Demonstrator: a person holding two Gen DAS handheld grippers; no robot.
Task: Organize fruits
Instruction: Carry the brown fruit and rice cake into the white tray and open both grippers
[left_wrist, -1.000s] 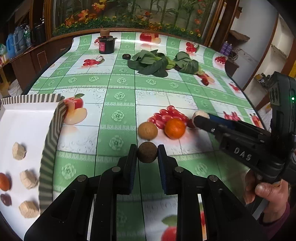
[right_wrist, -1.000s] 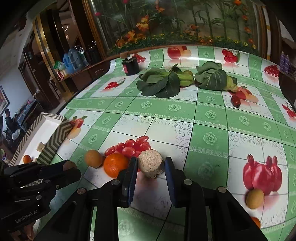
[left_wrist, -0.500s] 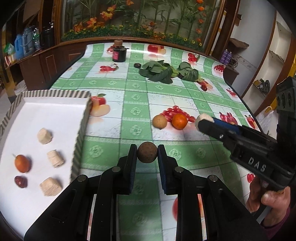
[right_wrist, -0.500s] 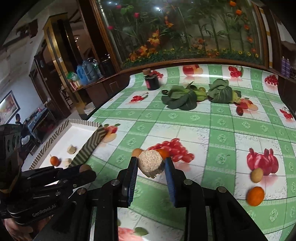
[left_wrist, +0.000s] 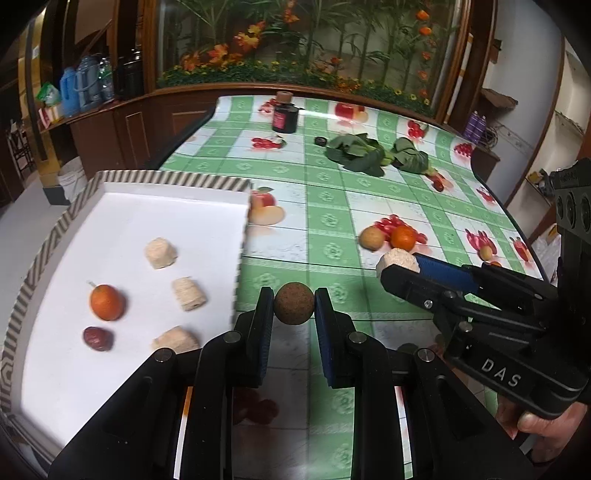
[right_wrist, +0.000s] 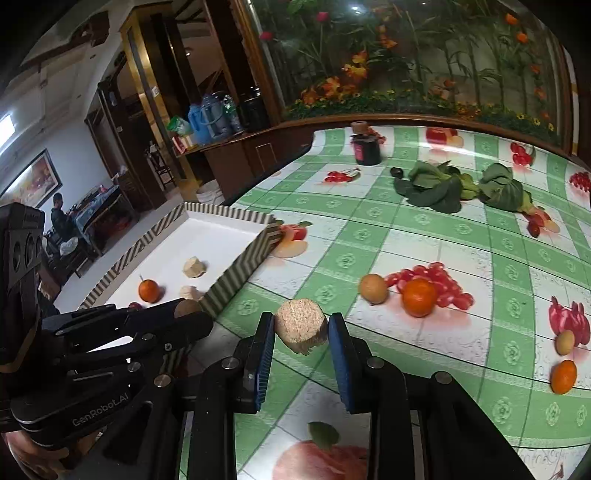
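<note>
Left gripper clamps round brown cork-textured ball, right gripper clamps beige fibrous cylinder chunk — both now nearer white striped-rim tray.

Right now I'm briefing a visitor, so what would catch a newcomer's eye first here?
Both grippers are loaded: the left gripper clamps a brown cork-like ball, the right gripper a beige fibrous chunk. To the left sits a white tray with a striped rim, already holding fruit and similar chunks. A bright orange citrus fruit lies on the green checked tablecloth.
</note>
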